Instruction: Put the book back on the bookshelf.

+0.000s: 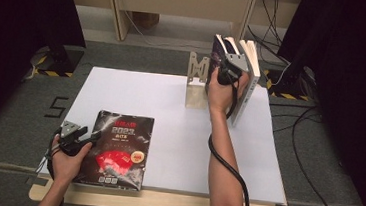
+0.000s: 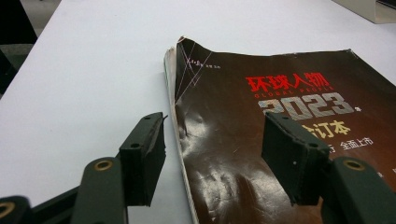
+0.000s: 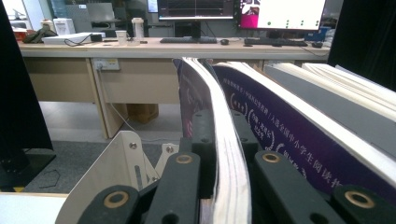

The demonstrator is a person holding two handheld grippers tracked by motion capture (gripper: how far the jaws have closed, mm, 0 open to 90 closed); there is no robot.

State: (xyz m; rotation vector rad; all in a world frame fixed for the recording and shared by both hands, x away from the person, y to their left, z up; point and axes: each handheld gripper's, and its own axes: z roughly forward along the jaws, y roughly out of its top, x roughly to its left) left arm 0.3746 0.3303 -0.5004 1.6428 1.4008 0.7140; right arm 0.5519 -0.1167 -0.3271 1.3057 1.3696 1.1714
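- 2 grippers are at work over the white table top (image 1: 178, 132), well apart from each other.
- The right gripper (image 1: 230, 69) has its jaws clamped on a thin upright book (image 3: 224, 140) near the far edge; its page edges face the gripper camera and its long axis stands vertical.
- That book stands just beside the metal bookend (image 1: 197, 81), with a purple-covered book (image 3: 289, 135) and thicker books (image 1: 251, 74) leaning on its other side.
- The left gripper (image 1: 80, 136) rests with jaws apart, straddling the spine edge of the dark magazine (image 1: 119, 150) without pressing it.
- The magazine lies flat at the near left, long axis running from the near edge toward the far edge, its cover title at the far end.
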